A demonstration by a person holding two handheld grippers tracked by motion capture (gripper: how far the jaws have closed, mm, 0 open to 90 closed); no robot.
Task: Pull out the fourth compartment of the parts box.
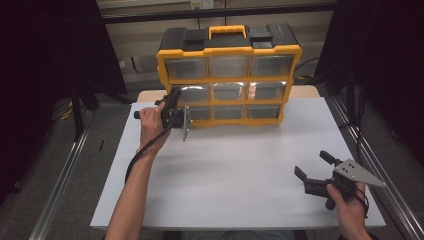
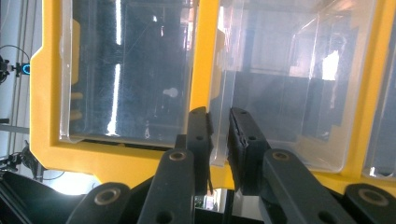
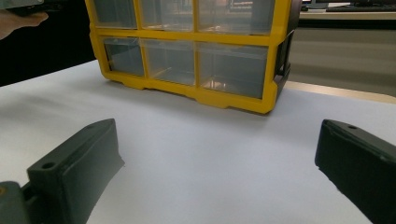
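A yellow and black drawer cabinet (image 1: 230, 51) with clear drawers stands at the back of the white table (image 1: 230, 170). My left gripper (image 1: 177, 100) is up against its left column, around the middle row. In the left gripper view its jaws (image 2: 217, 140) are shut on the thin front edge of a clear drawer (image 2: 289, 93), beside a yellow divider (image 2: 205, 56). My right gripper (image 1: 311, 164) rests low near the table's front right, open, pointing at the cabinet (image 3: 196, 38). Nothing lies between its fingers (image 3: 79, 163), only bare tabletop.
Black curtains hang on both sides and metal rails (image 1: 60, 185) run along the floor beside the table. A wooden strip (image 1: 305, 91) borders the table behind the cabinet. The person's left hand (image 3: 18, 21) shows at the top left of the right gripper view.
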